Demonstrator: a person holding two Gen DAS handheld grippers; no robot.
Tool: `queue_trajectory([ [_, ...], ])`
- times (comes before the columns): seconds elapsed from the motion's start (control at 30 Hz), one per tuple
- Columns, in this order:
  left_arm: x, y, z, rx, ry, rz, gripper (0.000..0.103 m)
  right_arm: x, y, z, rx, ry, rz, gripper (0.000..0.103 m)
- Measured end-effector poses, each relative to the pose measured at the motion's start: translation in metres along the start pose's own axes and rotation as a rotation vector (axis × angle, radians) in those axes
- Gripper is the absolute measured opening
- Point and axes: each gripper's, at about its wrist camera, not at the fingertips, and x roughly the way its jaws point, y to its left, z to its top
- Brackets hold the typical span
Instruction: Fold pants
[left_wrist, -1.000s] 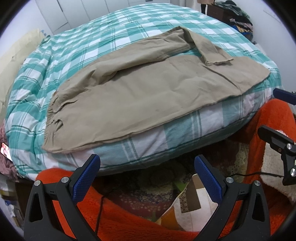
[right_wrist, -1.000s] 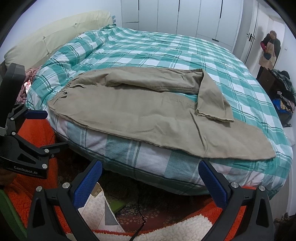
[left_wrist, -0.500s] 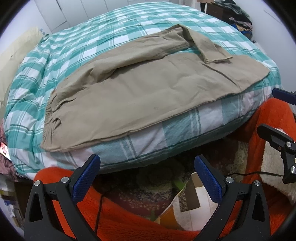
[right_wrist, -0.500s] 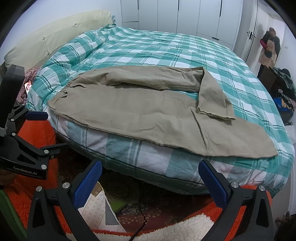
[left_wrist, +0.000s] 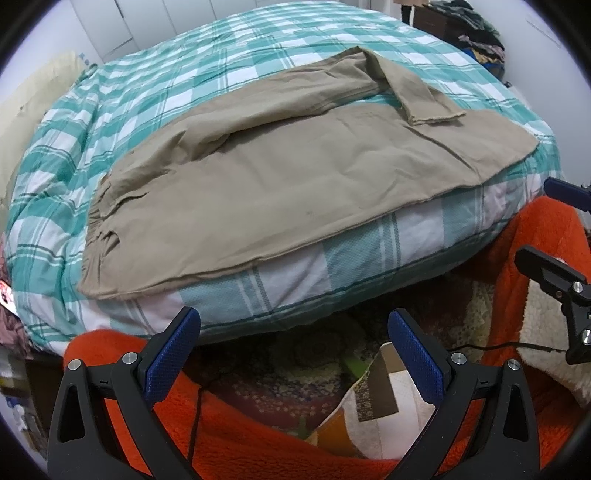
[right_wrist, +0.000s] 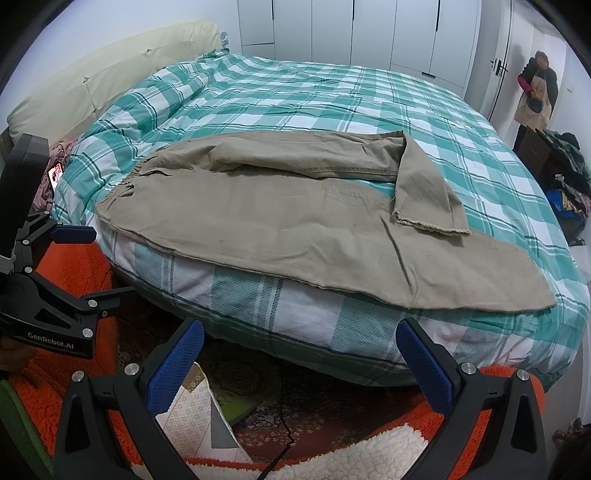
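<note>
A pair of tan pants (left_wrist: 280, 184) is spread out on a bed with a green and white checked cover (left_wrist: 155, 92). The pants lie along the near edge of the bed, and their front side hangs a little over that edge. The waist end is bunched up at the left. One leg lies flat and long toward the right. The other leg lies behind it, and its end (right_wrist: 424, 199) is folded back so that the frayed hem rests on top of the flat leg.

The left claw (left_wrist: 293, 341) is held low, in front of the bed and below its edge. Its two blue pads (left_wrist: 171, 349) are set wide apart, and nothing is held between them. The pants are not touched by it.

The right claw (right_wrist: 299, 360) is held the same way, low and in front of the bed. Its blue pads (right_wrist: 424, 363) are also wide apart, with nothing between them.

An orange fuzzy sleeve (left_wrist: 236, 435) is seen under the left claw. A patterned rug (right_wrist: 280, 395) is seen on the floor by the bed. A cream headboard (right_wrist: 110, 74) is seen at the far left, and white closet doors (right_wrist: 369, 33) stand behind the bed.
</note>
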Motion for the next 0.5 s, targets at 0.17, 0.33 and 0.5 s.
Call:
queue_trajectory([
  [0.17, -0.006, 0.002, -0.001, -0.024, -0.021, -0.062, 0.102, 0.000, 0.003, 0.000, -0.010, 0.001, 0.007, 0.103],
  [0.33, 0.006, 0.007, 0.000, -0.058, 0.031, -0.049, 0.102, 0.007, -0.012, 0.011, -0.011, -0.028, 0.079, 0.103],
  [0.5, 0.006, 0.005, 0.004, -0.054, 0.029, -0.046, 0.102, 0.059, -0.060, 0.068, -0.067, -0.055, -0.093, 0.103],
])
